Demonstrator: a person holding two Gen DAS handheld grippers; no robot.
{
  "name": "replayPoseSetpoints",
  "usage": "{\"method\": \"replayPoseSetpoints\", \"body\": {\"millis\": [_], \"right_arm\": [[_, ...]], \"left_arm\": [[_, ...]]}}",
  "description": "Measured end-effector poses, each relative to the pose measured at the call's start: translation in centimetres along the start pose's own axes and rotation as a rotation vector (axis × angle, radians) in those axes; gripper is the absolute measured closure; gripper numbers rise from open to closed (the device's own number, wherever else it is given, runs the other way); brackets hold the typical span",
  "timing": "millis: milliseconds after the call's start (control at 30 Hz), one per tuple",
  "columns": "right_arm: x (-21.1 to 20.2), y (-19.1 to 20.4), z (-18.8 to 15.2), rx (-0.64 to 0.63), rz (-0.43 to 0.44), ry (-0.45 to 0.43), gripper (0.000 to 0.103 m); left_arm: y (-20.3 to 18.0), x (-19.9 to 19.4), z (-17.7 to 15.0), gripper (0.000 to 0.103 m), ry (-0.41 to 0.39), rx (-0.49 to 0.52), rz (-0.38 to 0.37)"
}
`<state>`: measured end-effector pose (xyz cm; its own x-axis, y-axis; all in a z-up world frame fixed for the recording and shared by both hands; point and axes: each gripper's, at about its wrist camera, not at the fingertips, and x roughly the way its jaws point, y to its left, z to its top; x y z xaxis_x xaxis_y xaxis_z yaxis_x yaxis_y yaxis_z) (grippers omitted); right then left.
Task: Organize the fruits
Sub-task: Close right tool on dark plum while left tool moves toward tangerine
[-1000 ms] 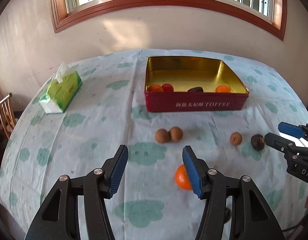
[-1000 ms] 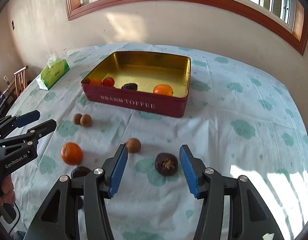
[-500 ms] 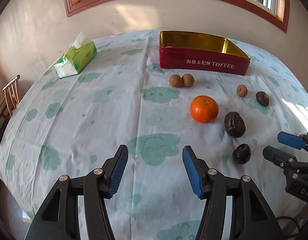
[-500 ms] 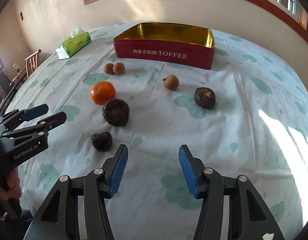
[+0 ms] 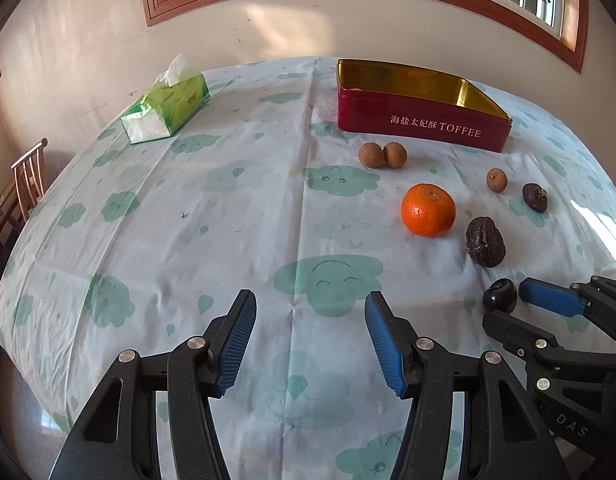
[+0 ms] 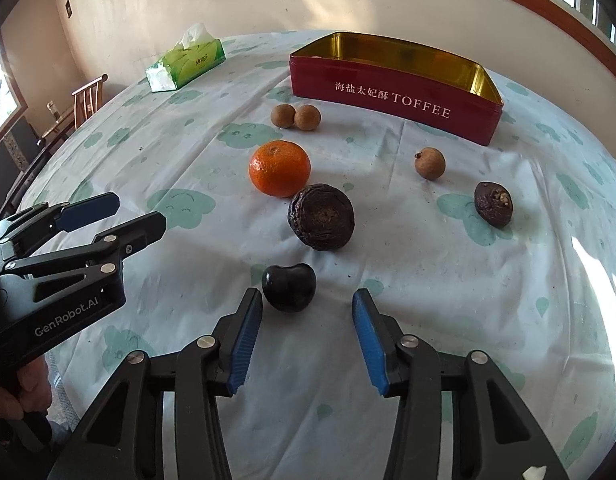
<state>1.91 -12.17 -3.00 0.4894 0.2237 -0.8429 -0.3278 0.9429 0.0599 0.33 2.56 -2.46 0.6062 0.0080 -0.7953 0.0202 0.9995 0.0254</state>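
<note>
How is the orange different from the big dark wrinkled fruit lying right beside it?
The orange is bright and fairly smooth; the wrinkled fruit is dark brown and deeply creased. The orange looks round, while the wrinkled fruit looks flatter, with ridges ringing its centre. The orange lies nearer the red tin; the wrinkled fruit lies nearer the camera. Both rest loose on the tablecloth, similar in size, untouched.

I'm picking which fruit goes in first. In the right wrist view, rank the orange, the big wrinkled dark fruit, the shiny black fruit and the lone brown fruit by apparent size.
1. Wrinkled dark fruit and orange: look about alike, so unranked.
2. Shiny black fruit, though it lies nearest the camera, which inflates it.
3. Lone brown fruit, farther off.
</note>
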Motion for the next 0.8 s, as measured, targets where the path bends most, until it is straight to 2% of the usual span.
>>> {"method": "replayPoseSetpoints", "body": {"millis": [333, 567, 800], "right_arm": [[0.1, 0.7, 0.0, -0.032, 0.015, -0.013, 0.079], [-0.2, 0.0, -0.1, -0.023, 0.009, -0.015, 0.079], [-0.6, -2.4, 0.2, 0.018, -0.036, -0.034, 0.079]], "left_arm": [[-0.1, 0.5, 0.1, 0.045, 0.006, 0.002, -0.004], [-0.9, 0.7, 0.6, 0.045, 0.001, 0.012, -0.009], [-2.3, 0.9, 1.0, 0.045, -0.01, 0.038, -0.033]]}}
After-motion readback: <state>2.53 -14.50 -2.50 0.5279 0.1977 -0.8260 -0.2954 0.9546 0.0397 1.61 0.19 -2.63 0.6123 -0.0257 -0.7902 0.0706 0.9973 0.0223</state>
